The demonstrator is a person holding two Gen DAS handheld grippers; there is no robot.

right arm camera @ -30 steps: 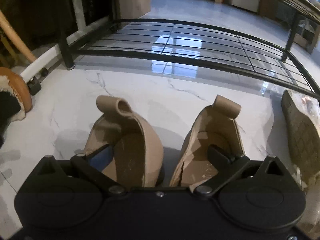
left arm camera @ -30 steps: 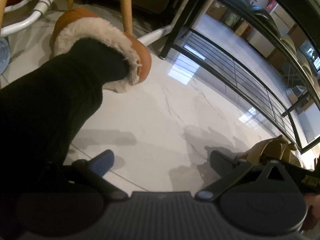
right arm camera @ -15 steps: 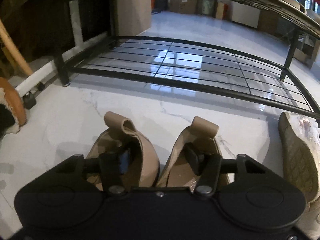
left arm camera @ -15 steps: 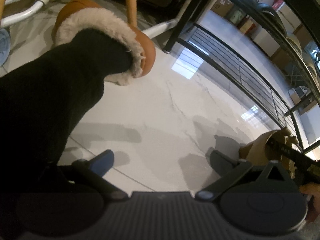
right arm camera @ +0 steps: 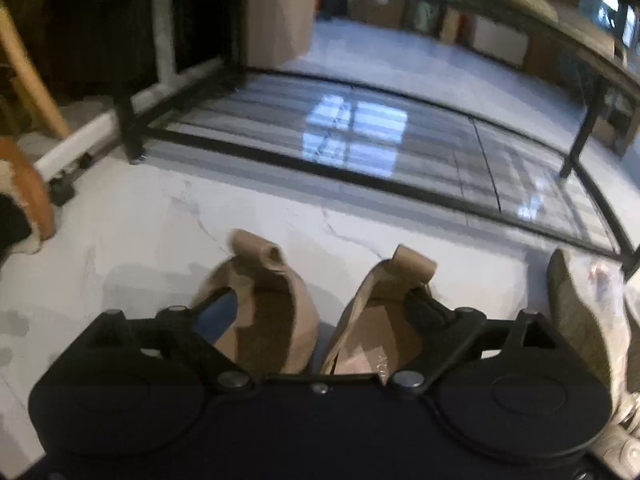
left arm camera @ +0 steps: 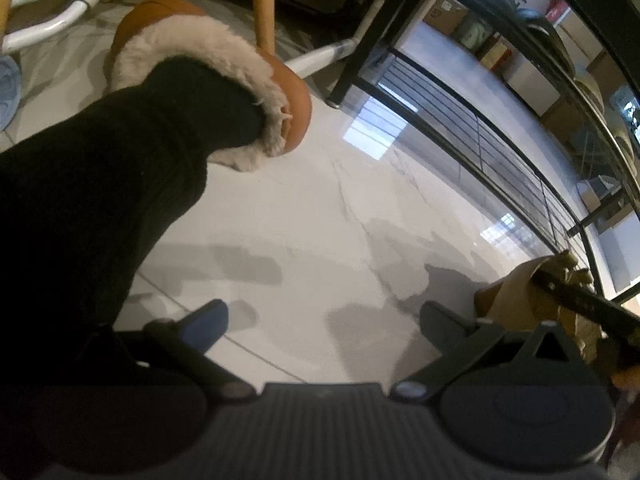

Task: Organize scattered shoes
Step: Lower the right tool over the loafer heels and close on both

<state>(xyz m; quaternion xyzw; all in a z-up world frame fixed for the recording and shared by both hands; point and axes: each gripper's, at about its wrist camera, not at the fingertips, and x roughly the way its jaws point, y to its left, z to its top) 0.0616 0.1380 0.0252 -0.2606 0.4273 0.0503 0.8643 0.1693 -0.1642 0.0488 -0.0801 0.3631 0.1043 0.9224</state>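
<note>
**Tan pair released on the floor, short of the rack**

The white marble floor takes up most of both views and carries everything. The black metal shoe rack stands across the far side, at twelve o'clock from my right tool; its bottom grid is bare, so I judge it the intended place for the pair.

My own leg in a black sock fills the left wrist view from nine o'clock, foot in a fur-lined orange slipper. That is simply where I stand.

The pair of tan shoes sits side by side, heels towards the rack, directly under my right gripper. One finger reaches into each shoe, which is how both could be squeezed together as one load. Its jaws have just been opening and now stand wide, the inner shoe walls between them but not pinched: released.

A pale sneaker lies on its side at three o'clock, sole showing, unsorted.

My left gripper hangs spread over bare floor, holding nothing; I judge it idle.
</note>
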